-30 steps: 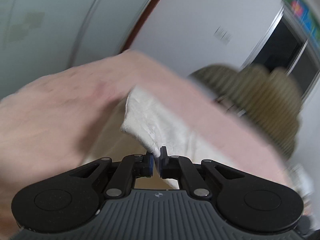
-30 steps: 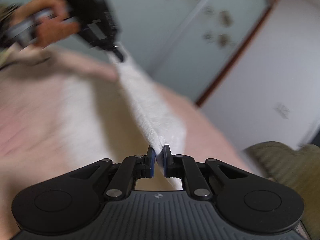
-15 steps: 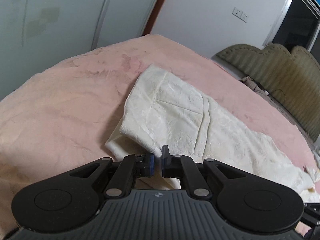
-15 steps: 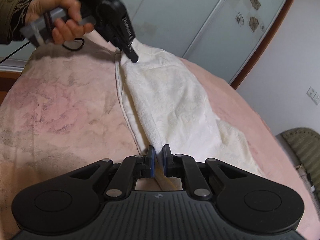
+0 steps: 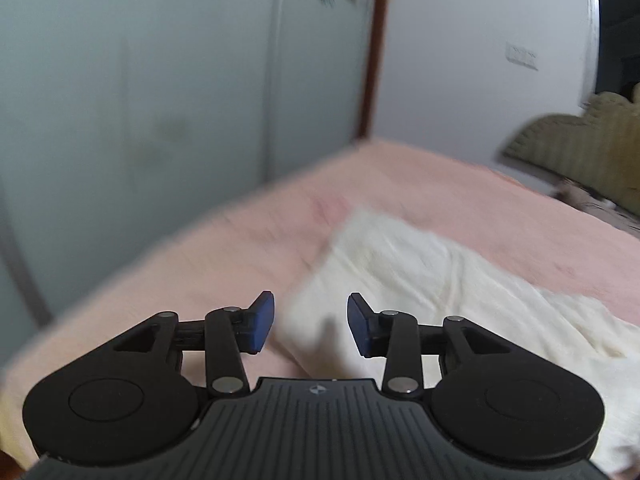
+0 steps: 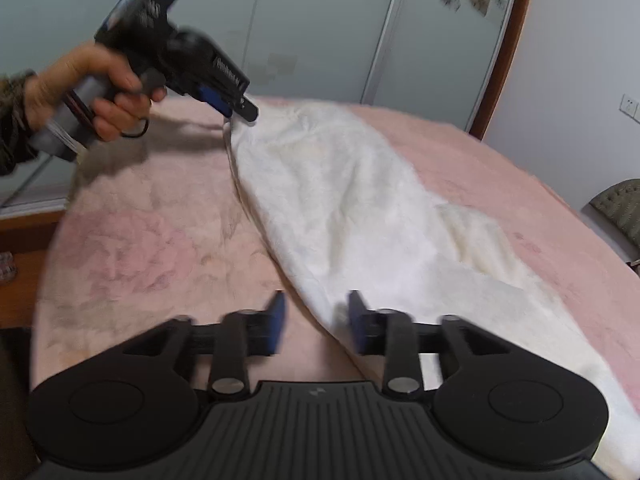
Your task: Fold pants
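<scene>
The cream-white pants (image 6: 360,208) lie stretched out on the pink bed (image 6: 152,248). My right gripper (image 6: 316,326) is open, its jaws apart on either side of the near edge of the cloth. My left gripper (image 5: 310,326) is open and empty, just above the corner of the pants (image 5: 432,280). In the right wrist view the left gripper (image 6: 236,106) is held by a hand at the far end of the pants, right at the cloth's corner.
Pale sliding wardrobe doors (image 5: 160,100) and a white wall (image 5: 480,60) stand behind the bed. An olive padded headboard (image 5: 576,152) is at the right. The bed edge (image 6: 44,280) drops to a wooden floor at the left.
Both grippers were shut on the pants' edge and have now opened, letting the cloth go. The pants have settled flat on the bed. The left gripper has lifted slightly.
</scene>
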The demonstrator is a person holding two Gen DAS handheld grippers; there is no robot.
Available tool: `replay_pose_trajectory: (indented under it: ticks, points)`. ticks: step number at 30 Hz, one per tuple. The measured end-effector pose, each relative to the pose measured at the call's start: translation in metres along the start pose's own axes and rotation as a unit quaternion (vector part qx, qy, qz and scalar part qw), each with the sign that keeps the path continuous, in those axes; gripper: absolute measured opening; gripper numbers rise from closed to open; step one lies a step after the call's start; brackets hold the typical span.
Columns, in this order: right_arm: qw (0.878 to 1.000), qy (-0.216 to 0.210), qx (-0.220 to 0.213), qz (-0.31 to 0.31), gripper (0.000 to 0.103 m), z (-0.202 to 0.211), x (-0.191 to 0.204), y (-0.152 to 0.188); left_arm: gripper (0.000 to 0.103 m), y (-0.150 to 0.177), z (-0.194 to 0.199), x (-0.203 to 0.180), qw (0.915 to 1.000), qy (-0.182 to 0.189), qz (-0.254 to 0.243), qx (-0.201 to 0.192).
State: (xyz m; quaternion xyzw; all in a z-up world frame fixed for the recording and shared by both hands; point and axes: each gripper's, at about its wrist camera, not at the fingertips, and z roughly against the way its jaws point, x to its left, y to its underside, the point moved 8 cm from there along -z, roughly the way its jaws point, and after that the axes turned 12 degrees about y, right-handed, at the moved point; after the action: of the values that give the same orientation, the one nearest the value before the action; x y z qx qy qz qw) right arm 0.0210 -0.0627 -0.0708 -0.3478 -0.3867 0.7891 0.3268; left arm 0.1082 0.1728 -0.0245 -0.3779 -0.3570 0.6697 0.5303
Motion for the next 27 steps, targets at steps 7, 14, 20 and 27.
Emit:
replay_pose_trajectory:
  ticks: [7, 14, 20, 27]
  points:
    - [0.955, 0.144, 0.076, -0.247, 0.045, 0.022, -0.132, 0.07, 0.048, 0.003, 0.007, -0.108, 0.981, 0.159, -0.111, 0.004]
    - [0.919, 0.202, 0.088, -0.327, 0.044, 0.059, -0.168, 0.12, 0.05, 0.077, 0.04, -0.264, 0.8817, 0.349, -0.317, 0.014]
    - [0.879, 0.327, 0.093, -0.333, 0.044, 0.069, -0.233, 0.134, 0.054, 0.132, 0.067, -0.337, 0.8025, 0.424, -0.419, -0.013]
    - [0.845, 0.332, 0.116, -0.402, 0.044, 0.053, -0.266, 0.173, 0.054, 0.156, 0.052, -0.369, 0.7873, 0.425, -0.447, 0.002]
